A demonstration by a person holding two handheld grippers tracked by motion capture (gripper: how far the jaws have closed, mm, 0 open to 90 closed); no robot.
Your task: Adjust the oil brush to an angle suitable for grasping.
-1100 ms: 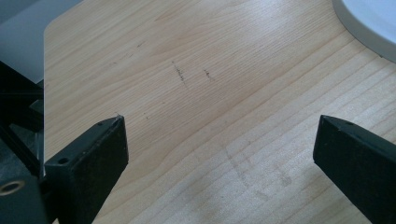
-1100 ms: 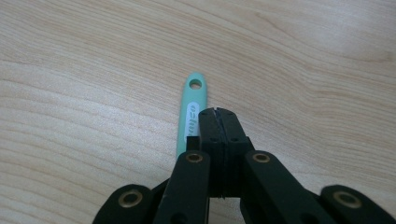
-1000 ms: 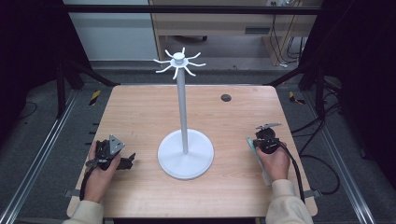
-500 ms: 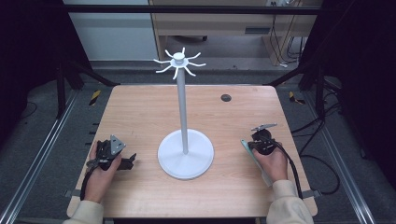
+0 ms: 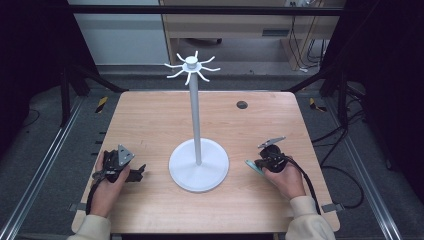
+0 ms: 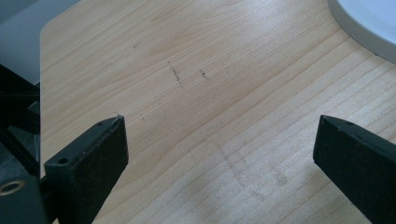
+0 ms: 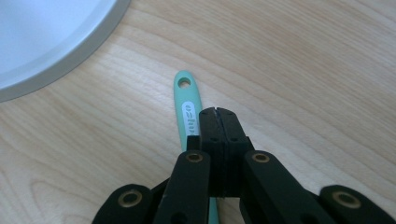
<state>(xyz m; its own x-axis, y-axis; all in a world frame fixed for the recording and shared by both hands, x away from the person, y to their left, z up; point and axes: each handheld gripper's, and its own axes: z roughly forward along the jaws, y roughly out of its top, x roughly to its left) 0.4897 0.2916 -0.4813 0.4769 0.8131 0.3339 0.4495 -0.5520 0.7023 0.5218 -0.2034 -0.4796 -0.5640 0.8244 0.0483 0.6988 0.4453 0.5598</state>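
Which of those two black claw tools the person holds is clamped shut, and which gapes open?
The right gripper is shut, jaws together above a teal handle. The left gripper gapes open over bare table.

Right tongs [image 5: 256, 165] beside white stand [image 5: 198, 171]
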